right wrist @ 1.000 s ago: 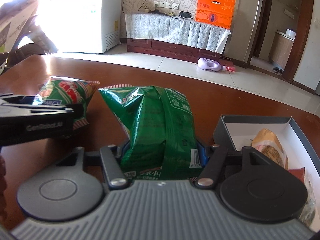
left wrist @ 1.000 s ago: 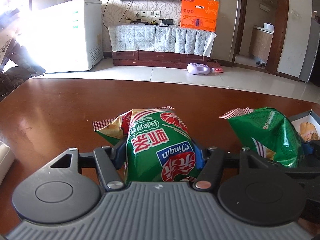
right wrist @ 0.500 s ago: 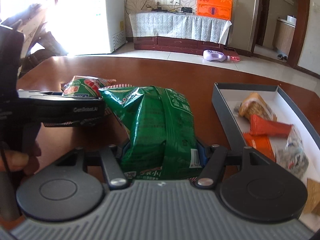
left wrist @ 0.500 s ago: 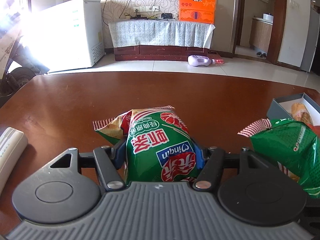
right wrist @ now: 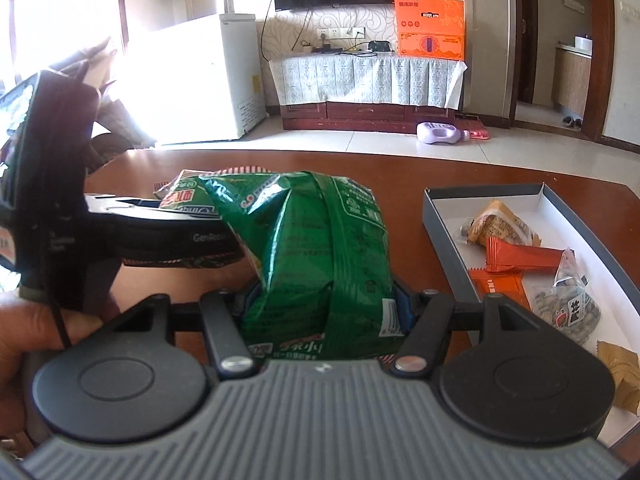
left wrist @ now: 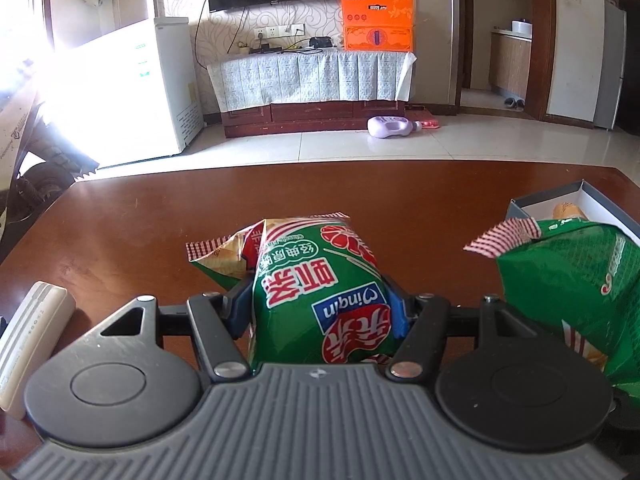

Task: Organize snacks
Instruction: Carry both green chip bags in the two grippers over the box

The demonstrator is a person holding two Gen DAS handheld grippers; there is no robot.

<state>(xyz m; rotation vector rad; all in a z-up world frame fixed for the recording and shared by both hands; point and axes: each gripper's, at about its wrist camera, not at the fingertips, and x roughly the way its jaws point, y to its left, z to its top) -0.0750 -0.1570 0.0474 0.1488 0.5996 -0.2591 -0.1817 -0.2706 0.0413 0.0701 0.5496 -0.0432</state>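
left gripper [left wrist: 320, 312] fingertips hiding behind its green chip bag [left wrist: 316, 296]; right gripper [right wrist: 324, 300] tips likewise behind its dark green bag [right wrist: 316, 256]; grey box [right wrist: 448, 236] running off right edge; hand [right wrist: 24, 340] blurring, cropping at left

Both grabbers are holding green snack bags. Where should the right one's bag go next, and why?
Probably the right gripper should carry its green bag a little further right, over the open box, before letting go. Its pads are pressed on the bag, and the box already holds other snacks, with bare white floor near its far end. The left gripper grips a second bag that can follow.
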